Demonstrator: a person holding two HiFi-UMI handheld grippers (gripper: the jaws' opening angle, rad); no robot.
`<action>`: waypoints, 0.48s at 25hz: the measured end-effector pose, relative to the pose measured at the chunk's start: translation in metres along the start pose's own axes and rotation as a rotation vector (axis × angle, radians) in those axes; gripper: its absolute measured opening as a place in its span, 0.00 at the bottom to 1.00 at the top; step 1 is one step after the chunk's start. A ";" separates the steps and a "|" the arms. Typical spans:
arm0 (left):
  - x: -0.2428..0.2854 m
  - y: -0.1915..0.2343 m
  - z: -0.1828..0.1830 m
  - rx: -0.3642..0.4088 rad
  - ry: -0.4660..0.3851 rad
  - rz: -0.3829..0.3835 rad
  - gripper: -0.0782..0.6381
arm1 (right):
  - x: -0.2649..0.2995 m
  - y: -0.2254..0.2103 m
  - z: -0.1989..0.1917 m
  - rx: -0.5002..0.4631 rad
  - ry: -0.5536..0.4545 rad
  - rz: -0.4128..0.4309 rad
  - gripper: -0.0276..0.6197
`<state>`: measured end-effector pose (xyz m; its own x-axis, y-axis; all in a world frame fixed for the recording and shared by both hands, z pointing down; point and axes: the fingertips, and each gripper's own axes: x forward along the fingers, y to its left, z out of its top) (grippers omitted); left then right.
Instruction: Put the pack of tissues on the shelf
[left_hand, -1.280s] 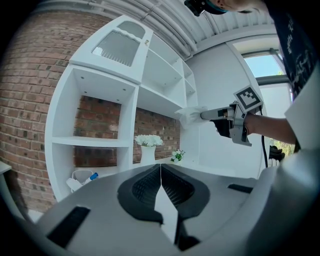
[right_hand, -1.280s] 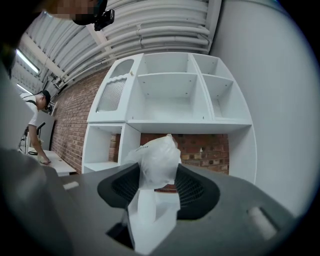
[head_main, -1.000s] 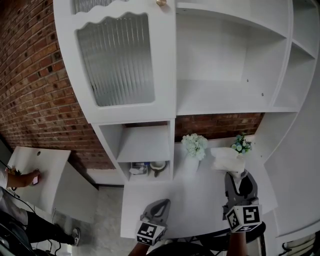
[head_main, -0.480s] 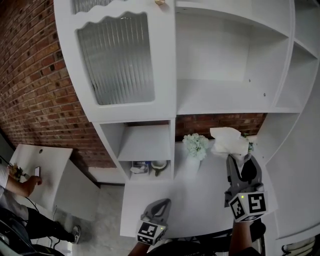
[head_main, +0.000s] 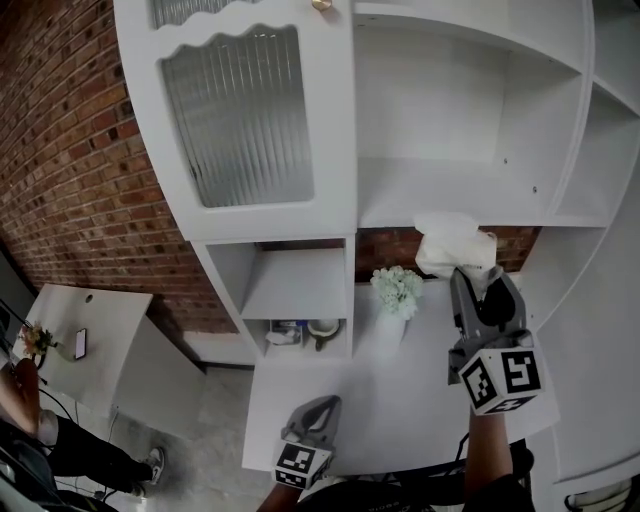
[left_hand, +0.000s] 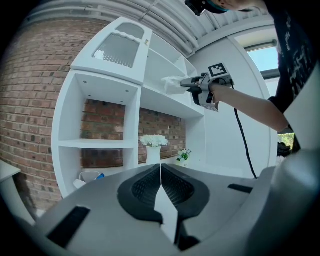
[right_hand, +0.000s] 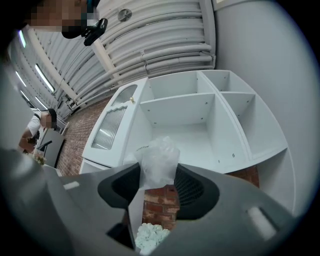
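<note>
The pack of tissues (head_main: 452, 245) is a crinkly clear-wrapped white bundle, and my right gripper (head_main: 470, 278) is shut on it. It hangs in the air just below the front edge of the wide open shelf (head_main: 440, 195) of the white unit. In the right gripper view the pack (right_hand: 157, 162) sticks up between the jaws, with the shelf (right_hand: 190, 137) beyond it. The left gripper view shows the pack (left_hand: 172, 85) beside that shelf's edge. My left gripper (head_main: 318, 410) is shut and empty, low over the white counter (head_main: 400, 390), its jaws pressed together (left_hand: 160, 167).
A white vase of white flowers (head_main: 397, 295) stands on the counter under the held pack. A ribbed-glass cabinet door (head_main: 240, 115) is to the shelf's left. A low cubby (head_main: 295, 333) holds small items. Brick wall (head_main: 70, 170) and a person (head_main: 25, 400) are at left.
My right gripper has risen with the tissue pack from just over the counter to the level of the open shelf's front edge. The left gripper has stayed put.
</note>
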<state>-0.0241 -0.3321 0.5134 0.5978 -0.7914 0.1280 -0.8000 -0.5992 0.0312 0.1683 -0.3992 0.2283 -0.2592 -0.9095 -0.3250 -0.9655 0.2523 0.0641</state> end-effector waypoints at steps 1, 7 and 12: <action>0.000 0.001 0.000 0.000 0.000 0.004 0.13 | 0.005 0.000 0.003 0.001 -0.006 0.004 0.35; -0.004 0.011 0.000 0.000 -0.002 0.038 0.13 | 0.032 0.006 0.017 -0.011 -0.037 0.029 0.35; -0.006 0.020 0.000 0.004 -0.004 0.063 0.13 | 0.053 0.010 0.016 -0.016 -0.030 0.043 0.35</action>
<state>-0.0440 -0.3396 0.5135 0.5464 -0.8280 0.1260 -0.8358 -0.5487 0.0189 0.1455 -0.4392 0.1968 -0.2994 -0.8876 -0.3502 -0.9540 0.2850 0.0933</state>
